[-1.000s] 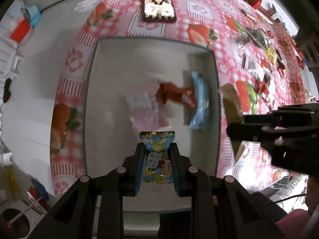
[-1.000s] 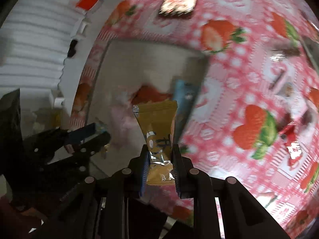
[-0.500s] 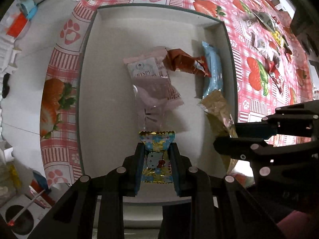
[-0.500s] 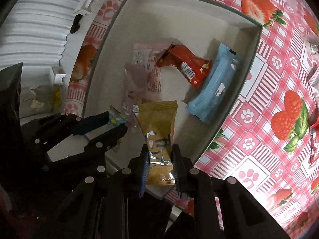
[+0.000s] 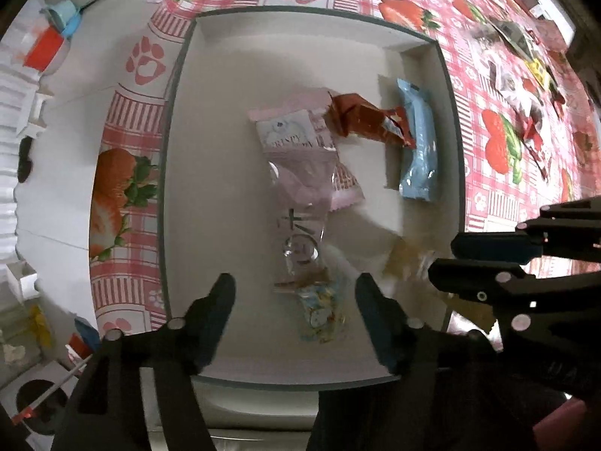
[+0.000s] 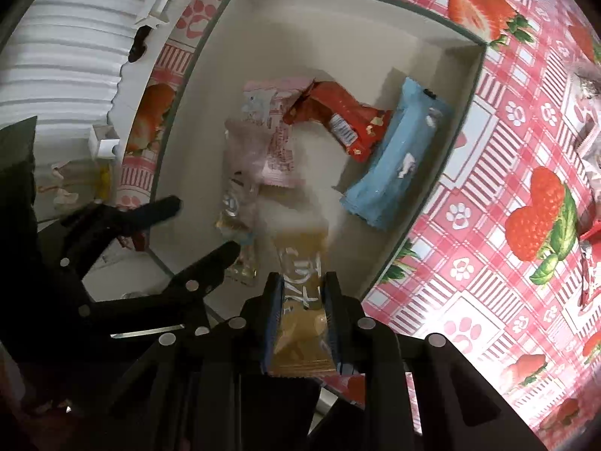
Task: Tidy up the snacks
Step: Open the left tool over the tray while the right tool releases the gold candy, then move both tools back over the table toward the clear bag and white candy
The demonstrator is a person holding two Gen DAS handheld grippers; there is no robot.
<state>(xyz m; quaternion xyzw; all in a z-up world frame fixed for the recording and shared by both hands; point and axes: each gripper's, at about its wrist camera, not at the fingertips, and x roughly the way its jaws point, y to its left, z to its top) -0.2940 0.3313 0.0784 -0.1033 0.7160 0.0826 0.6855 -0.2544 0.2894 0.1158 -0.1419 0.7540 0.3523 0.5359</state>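
Left gripper [image 5: 295,293]: fingers spread wide, holding nothing. The blue cartoon-print candy packet [image 5: 325,314] lies on the floor of the white tray [image 5: 210,173], between the two fingertips and nearer the right-hand one; whether it touches that finger cannot be told. Its far end sits against a clear plastic wrapper [image 5: 300,225], which runs forward from the gap between the fingers.

Right gripper [image 6: 300,293]: fingers closed narrow on the tan snack packet [image 6: 302,300]. The packet is clamped at mid-length — its far end projects past the fingertips over the near part of the tray [image 6: 210,86], blurred; its near end extends back between the finger bases.

Ahead of both grippers, inside the tray:
- pink snack packet [image 5: 300,143], beyond the clear wrapper and partly under it;
- red snack packet [image 5: 370,124], further ahead and to the right of the left fingers, its end overlapping the pink packet's corner;
- light blue snack packet [image 5: 419,143], to the right of the red one, lying along the tray's right wall.

In the right wrist view the left gripper [image 6: 203,225] appears to the left of the right fingers, open over the tray's near edge.

The tray rests on a worktop covered by a strawberry-pattern cloth [image 6: 507,188] — further loose wrappers [image 5: 518,60] lie on it well beyond the right fingers.
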